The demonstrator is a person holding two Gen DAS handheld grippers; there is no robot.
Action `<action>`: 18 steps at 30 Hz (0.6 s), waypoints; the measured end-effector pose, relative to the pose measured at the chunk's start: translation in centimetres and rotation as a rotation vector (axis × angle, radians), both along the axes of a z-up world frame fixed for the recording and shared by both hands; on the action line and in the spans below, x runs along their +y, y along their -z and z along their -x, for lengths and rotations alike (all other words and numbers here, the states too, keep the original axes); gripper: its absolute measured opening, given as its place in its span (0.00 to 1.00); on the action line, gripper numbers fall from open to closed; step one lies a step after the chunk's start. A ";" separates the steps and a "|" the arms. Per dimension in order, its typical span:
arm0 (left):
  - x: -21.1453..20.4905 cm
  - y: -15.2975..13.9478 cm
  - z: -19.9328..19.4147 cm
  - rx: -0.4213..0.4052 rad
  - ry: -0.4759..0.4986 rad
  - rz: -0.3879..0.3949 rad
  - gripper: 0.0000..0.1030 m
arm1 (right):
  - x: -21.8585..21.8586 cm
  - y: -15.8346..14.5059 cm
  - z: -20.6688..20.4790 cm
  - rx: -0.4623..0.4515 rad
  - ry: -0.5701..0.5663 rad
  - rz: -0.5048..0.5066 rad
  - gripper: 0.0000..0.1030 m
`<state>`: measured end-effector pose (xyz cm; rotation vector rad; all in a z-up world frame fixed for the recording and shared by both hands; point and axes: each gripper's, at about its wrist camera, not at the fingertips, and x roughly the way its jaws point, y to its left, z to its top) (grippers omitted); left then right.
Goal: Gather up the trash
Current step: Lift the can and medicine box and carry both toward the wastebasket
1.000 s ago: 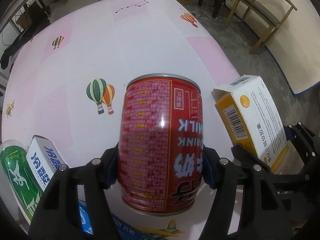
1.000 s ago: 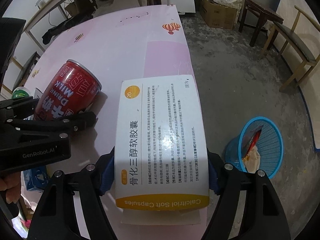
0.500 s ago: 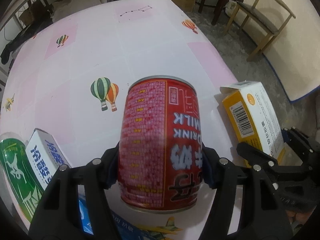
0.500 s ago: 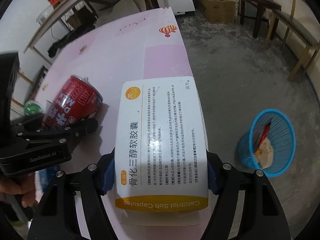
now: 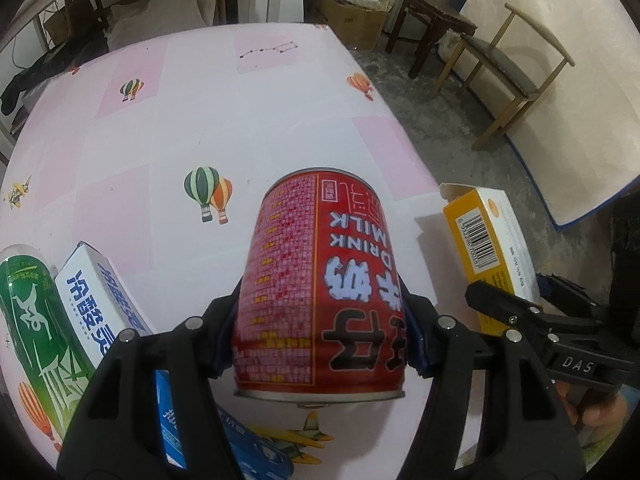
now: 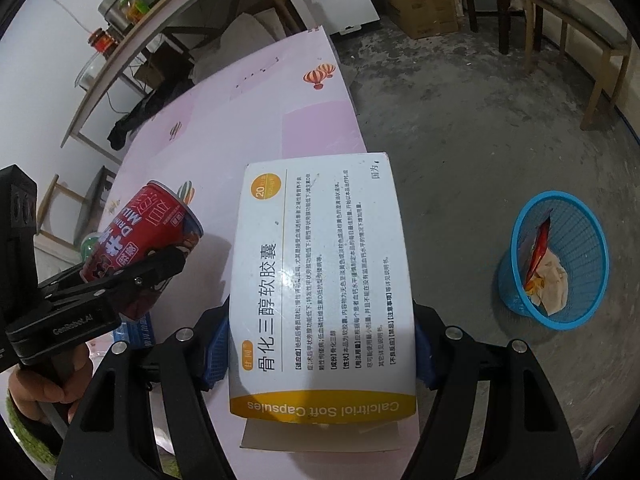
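Right gripper point(image 6: 320, 356): jaws closed on the box point(image 6: 320, 280), long axis pointing forward, at the table point(image 6: 224, 136) edge
Basket point(image 6: 588, 236): on the floor, forward-right of the box; right hand nearer; holds wrappers
Left gripper point(image 5: 320, 344): jaws clamped on the can point(image 5: 320, 280), above the table

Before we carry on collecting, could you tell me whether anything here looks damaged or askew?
The capsule box in the right tool has its end flap hanging open. The red milk can in the left tool is held upside down, print inverted. Nothing looks spilled.
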<state>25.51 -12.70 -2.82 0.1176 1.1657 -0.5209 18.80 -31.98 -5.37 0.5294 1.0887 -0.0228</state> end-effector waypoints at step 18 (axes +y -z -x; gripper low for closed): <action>-1.6 -3.0 1.8 -0.050 0.063 0.050 0.60 | -2.8 -1.7 3.7 -0.083 0.093 -0.084 0.67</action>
